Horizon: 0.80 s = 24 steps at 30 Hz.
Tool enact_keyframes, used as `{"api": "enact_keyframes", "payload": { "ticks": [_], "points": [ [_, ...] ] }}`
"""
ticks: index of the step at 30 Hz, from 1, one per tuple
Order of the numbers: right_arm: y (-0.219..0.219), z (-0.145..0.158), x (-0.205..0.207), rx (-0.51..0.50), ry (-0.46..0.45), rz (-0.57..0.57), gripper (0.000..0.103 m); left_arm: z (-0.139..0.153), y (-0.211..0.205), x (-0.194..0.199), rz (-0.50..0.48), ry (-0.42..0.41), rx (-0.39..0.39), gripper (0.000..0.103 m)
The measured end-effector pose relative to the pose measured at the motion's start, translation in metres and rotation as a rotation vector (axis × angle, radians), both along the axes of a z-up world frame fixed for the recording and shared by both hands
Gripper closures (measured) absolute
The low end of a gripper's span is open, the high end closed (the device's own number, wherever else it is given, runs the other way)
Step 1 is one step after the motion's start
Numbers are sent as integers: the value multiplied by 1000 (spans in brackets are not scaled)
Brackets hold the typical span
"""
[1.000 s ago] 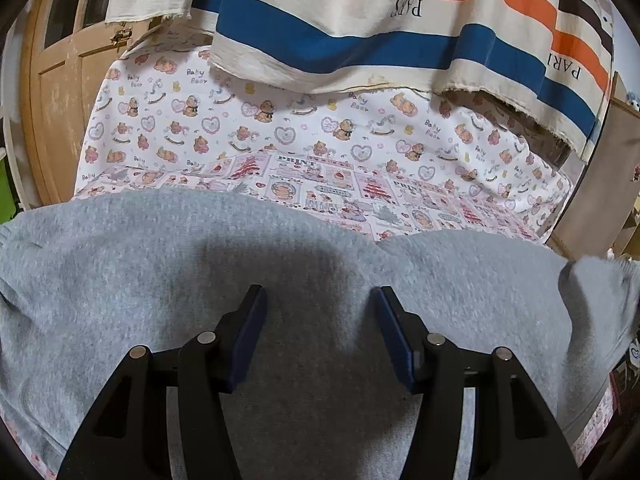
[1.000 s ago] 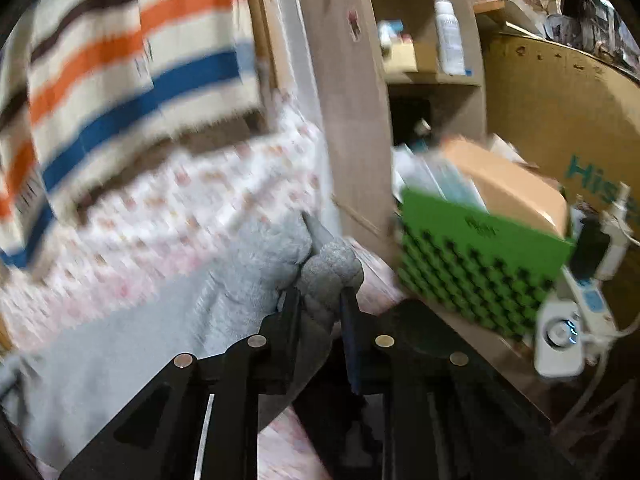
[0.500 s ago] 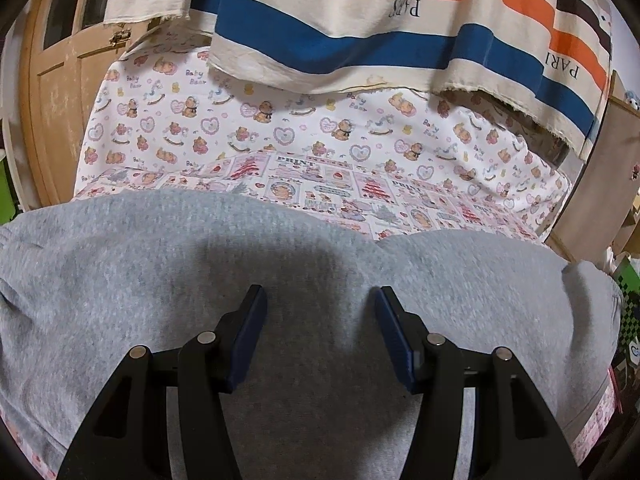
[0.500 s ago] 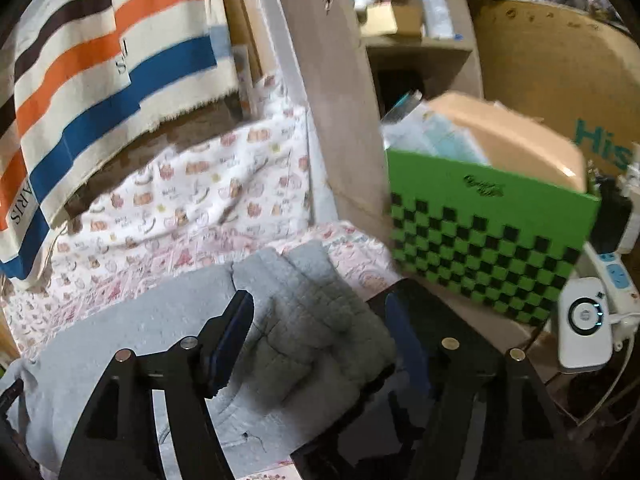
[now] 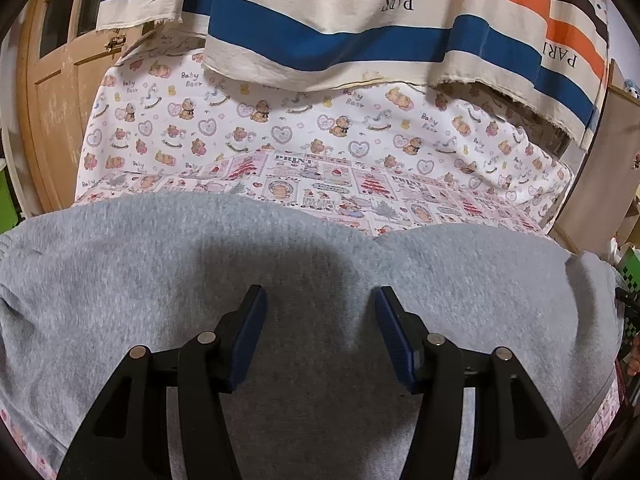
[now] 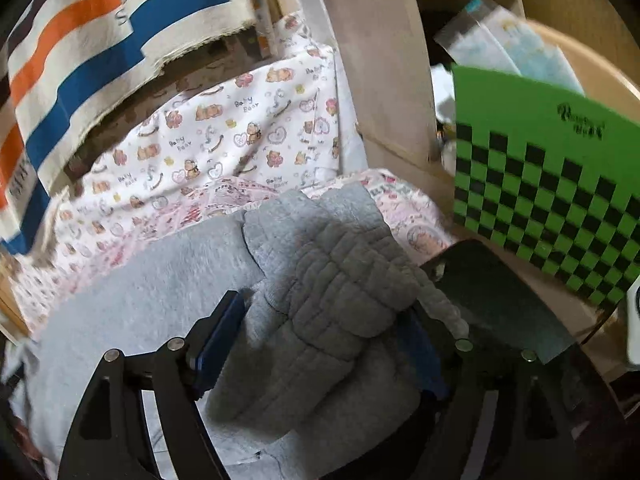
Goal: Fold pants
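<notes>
Your right gripper [image 6: 320, 344] has just let go: a second ago its fingers were pinched on the ribbed waistband [image 6: 340, 280] of the grey pants [image 5: 168, 264], held up off the bed; now its jaws have been opening and stand wide apart, with the waistband lying slack between them and neither pad pressing on it. The band has come down onto the rest of the grey cloth, at the right edge of the bed beside the wooden partition [image 6: 384, 80]. The right camera also sits lower and nearer the fabric than before.

Your left gripper [image 5: 318, 332] has not changed. Its fingers are apart over the flat grey cloth, clamped on nothing, and the pants lie spread across the near edge of the bed just as they did earlier.

The pants rest on the pink patterned sheet [image 5: 360, 192], with the bear-print cloth [image 5: 280, 120] rising behind it and the striped cloth [image 5: 360, 32] hanging above.

Off the right edge stands a green checkered box [image 6: 552, 168]. Pale packets or papers [image 6: 504, 40] stick up behind its top rim; what they are you cannot tell, since that part is blurred.
</notes>
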State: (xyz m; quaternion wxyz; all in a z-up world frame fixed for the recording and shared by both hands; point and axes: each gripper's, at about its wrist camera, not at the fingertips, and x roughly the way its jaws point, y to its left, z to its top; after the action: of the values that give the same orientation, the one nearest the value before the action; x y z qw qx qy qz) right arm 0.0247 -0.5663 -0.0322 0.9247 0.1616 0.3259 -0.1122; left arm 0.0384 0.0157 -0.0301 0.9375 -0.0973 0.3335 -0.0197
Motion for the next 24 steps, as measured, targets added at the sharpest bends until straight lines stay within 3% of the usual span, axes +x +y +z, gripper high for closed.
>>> {"api": "enact_keyframes", "payload": {
  "ticks": [6, 13, 20, 22, 24],
  "points": [
    [0, 1, -9, 3, -49, 29, 52, 0, -2, 1, 1, 1, 20, 48],
    [13, 17, -16, -62, -108, 23, 75, 1, -2, 1, 10, 0, 32, 48],
    [-2, 76, -56, -58, -250, 13, 80, 0, -5, 2, 7, 4, 43, 48],
    [-6, 78, -59, -66, -224, 1, 80, -1, -5, 3, 6, 6, 41, 48],
    [-9, 58, -49, -72, -132, -18, 80, -1, -5, 3, 6, 9, 38, 48]
  ]
}}
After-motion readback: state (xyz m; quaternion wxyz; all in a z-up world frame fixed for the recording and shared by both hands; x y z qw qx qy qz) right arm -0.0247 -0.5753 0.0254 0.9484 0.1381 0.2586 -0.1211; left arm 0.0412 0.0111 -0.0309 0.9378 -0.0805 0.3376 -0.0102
